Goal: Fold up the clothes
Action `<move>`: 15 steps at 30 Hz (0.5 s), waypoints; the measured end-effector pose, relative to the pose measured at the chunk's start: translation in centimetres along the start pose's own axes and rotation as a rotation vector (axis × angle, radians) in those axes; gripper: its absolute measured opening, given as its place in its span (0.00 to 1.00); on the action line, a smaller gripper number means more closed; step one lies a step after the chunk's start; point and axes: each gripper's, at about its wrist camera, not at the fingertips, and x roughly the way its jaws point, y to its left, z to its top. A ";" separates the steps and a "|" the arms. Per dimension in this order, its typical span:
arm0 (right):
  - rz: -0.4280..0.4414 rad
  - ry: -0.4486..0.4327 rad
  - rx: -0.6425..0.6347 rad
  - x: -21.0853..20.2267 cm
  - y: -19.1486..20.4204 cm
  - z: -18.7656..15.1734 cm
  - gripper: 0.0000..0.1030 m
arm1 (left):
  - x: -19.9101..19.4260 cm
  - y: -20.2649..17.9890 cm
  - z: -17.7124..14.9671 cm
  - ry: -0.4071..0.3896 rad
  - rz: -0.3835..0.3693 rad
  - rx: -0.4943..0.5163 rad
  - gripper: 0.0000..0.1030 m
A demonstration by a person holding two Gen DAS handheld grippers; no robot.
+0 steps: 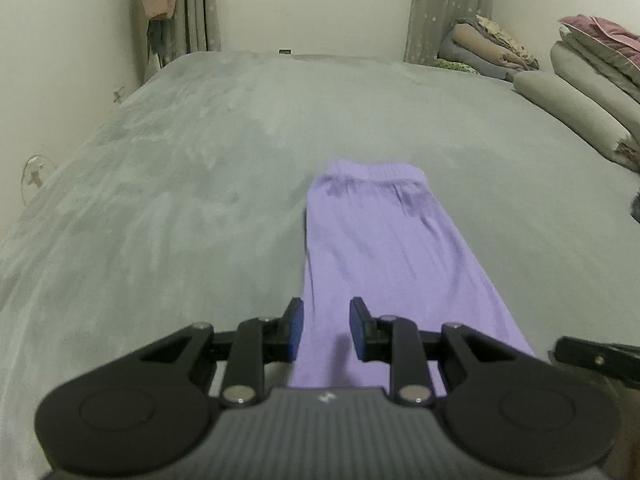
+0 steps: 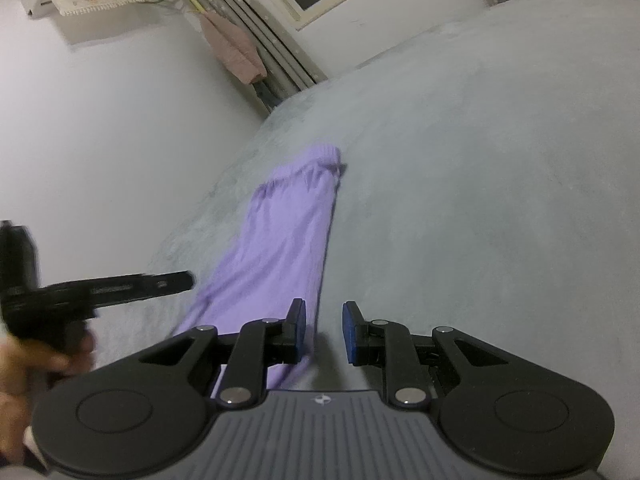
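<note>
Left wrist view: the near end of the one lilac garment [image 1: 376,248] is hidden beneath the left gripper [image 1: 326,330], whose two blue-padded fingers [image 1: 295,330] are held slightly apart above the cloth, nothing being pinched. The garment, a long soft folded strip with a gathered elastic waistband at its far end, is laid lengthwise on the plush grey bed [image 1: 180,168]. Folded bedding [image 1: 580,92] is stacked at the right, cut off by the frame. In the right wrist view, a blurred hand [image 2: 24,364] is seen at the left edge. The right gripper [image 2: 324,332] is held over the garment's right edge, its fingers parted narrowly, empty.
</note>
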 end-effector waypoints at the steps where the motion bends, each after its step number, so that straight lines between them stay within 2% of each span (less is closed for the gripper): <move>1: 0.005 -0.001 -0.005 0.8 -0.2 1.0 0.20 | 1.0 0.4 0.7 -0.008 -0.013 -0.015 0.22; 2: 0.010 -0.002 -0.010 1.6 -0.3 2.0 0.21 | 2.0 0.9 1.3 -0.013 -0.027 -0.031 0.22; 7: 0.060 0.016 0.029 7.1 -0.8 7.3 0.37 | 6.3 2.9 3.3 -0.016 -0.085 -0.092 0.23; 10: 0.071 0.054 0.017 10.9 -0.7 10.0 0.38 | 8.2 3.2 3.8 -0.013 -0.084 -0.081 0.23; 13: 0.091 0.085 0.043 14.1 -1.0 11.4 0.38 | 9.8 3.1 4.3 -0.014 -0.081 -0.054 0.22; 14: 0.088 0.093 0.034 14.8 -0.8 11.4 0.38 | 10.0 2.9 4.2 -0.016 -0.081 -0.040 0.20; 15: 0.085 0.100 0.025 15.5 -0.7 11.4 0.38 | 10.2 2.7 4.1 -0.019 -0.078 -0.021 0.11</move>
